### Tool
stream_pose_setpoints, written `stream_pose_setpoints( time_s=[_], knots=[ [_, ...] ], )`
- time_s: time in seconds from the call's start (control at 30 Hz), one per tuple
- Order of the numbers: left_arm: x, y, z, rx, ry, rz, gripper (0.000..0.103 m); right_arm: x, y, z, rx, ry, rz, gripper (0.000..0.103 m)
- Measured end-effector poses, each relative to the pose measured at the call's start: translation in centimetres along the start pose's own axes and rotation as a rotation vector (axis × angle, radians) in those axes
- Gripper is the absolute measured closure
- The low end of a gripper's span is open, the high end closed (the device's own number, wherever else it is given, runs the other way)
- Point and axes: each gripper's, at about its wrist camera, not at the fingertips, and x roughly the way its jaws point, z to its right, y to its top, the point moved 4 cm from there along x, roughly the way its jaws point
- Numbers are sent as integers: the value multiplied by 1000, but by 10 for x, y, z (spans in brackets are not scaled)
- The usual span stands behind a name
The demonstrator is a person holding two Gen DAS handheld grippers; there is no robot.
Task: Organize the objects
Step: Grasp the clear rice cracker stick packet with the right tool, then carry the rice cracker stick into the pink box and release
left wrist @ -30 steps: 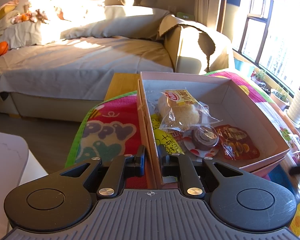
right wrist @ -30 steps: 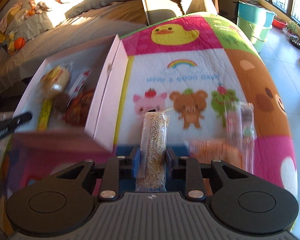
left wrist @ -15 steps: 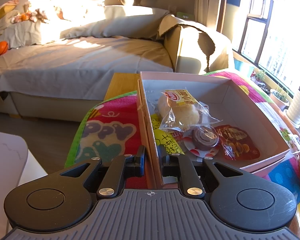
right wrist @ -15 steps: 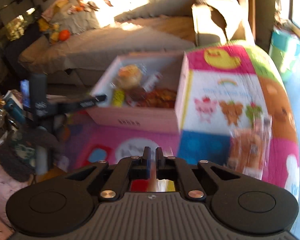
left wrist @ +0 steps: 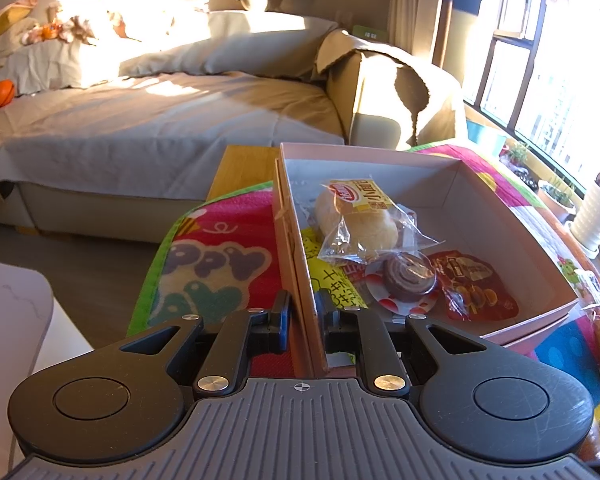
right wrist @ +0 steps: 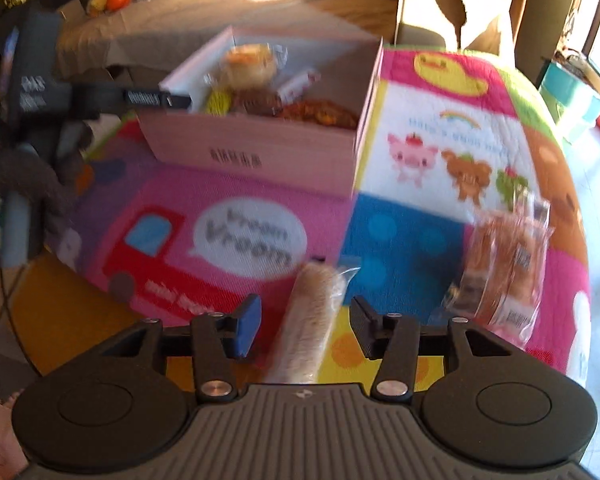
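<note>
My left gripper is shut on the near left wall of the pink box. The box holds a wrapped bun, a chocolate roll cake, a red snack packet and a yellow packet. In the right wrist view the box stands on the colourful mat, with the left gripper at its left wall. My right gripper is open. A wrapped cereal bar lies between its fingers, untouched by them. A wrapped bread packet lies to the right.
A grey-covered sofa bed stands behind the table. A cardboard box stands at the back right beside the window. A white tabletop corner is at the left. A teal bucket stands on the floor at the right.
My right gripper has opened after being shut half a second ago, and the cereal bar now lies loose between its fingers. The right view has swung toward the box. The left gripper has not moved.
</note>
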Motion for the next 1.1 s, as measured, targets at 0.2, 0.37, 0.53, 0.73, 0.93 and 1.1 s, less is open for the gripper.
stream_pose_setpoints(
  time_s=[0.2, 0.37, 0.53, 0.73, 0.93, 1.1],
  knots=[
    [0, 0, 0, -1, 1, 0, 87, -11, 4, -14, -29, 115, 19, 75],
    [0, 0, 0, 0, 1, 0, 87, -51, 41, -20, -36, 173, 182, 75],
    [0, 0, 0, 0, 0, 0, 87, -85, 89, -15, 3, 156, 380, 75],
    [0, 0, 0, 0, 0, 0, 87, -77, 139, -3, 104, 171, 460, 75],
    [0, 0, 0, 0, 0, 0, 87, -28, 166, 9, 265, 142, 414, 75],
    [0, 0, 0, -1, -1, 1, 86, 2, 172, 10, 313, 165, 373, 73]
  ],
)
